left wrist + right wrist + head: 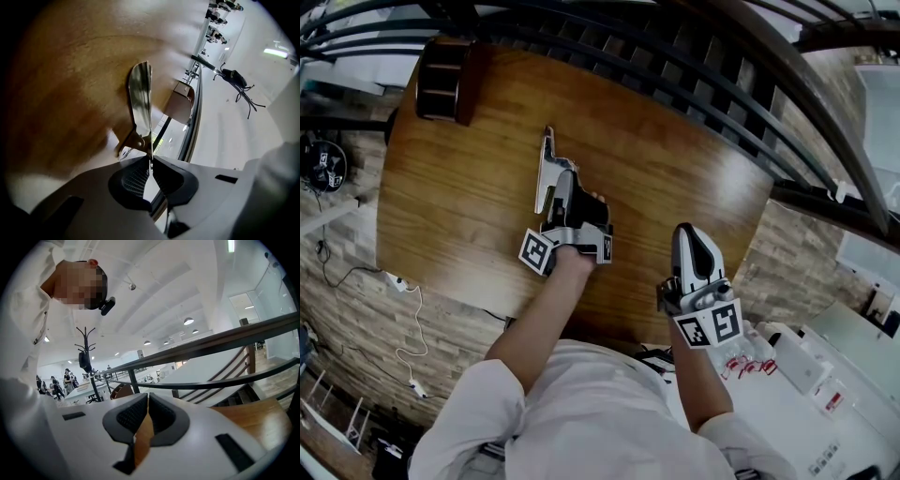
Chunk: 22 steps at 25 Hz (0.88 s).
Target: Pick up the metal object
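The metal object (548,171) is a thin shiny bracket lying near the middle of the wooden table (459,197). My left gripper (564,186) reaches over its near end. In the left gripper view the metal object (141,96) stands edge-on, and its near tip is pinched between the dark ribbed pads of the left gripper (151,161). My right gripper (689,236) hovers near the table's front right edge, apart from the object. Seen through its own camera, the right gripper (147,398) is shut with nothing between its pads.
A dark wooden box (445,80) stands at the table's far left corner, also seen ahead of the left gripper as a box (180,104). A black railing (675,66) runs along the far side. A white bench (811,380) with small items is at the lower right.
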Each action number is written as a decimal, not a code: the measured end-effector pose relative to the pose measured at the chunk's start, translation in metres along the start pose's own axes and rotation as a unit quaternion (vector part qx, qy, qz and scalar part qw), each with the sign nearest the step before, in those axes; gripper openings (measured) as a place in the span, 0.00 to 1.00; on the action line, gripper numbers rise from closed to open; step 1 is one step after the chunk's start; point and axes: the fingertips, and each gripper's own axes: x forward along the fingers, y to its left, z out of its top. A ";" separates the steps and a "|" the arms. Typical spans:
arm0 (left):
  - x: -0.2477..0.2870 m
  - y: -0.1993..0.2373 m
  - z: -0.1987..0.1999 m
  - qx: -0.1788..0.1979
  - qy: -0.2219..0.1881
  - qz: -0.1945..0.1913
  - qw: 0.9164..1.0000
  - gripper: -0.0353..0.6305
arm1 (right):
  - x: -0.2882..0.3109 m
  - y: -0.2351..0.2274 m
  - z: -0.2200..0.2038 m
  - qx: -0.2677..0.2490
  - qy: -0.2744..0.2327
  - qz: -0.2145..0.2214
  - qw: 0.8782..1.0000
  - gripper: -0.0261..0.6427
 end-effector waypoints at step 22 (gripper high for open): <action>-0.008 -0.176 -0.058 0.200 0.202 -0.118 0.951 0.09 | -0.036 0.036 0.061 -0.017 -0.086 -0.029 0.996 0.08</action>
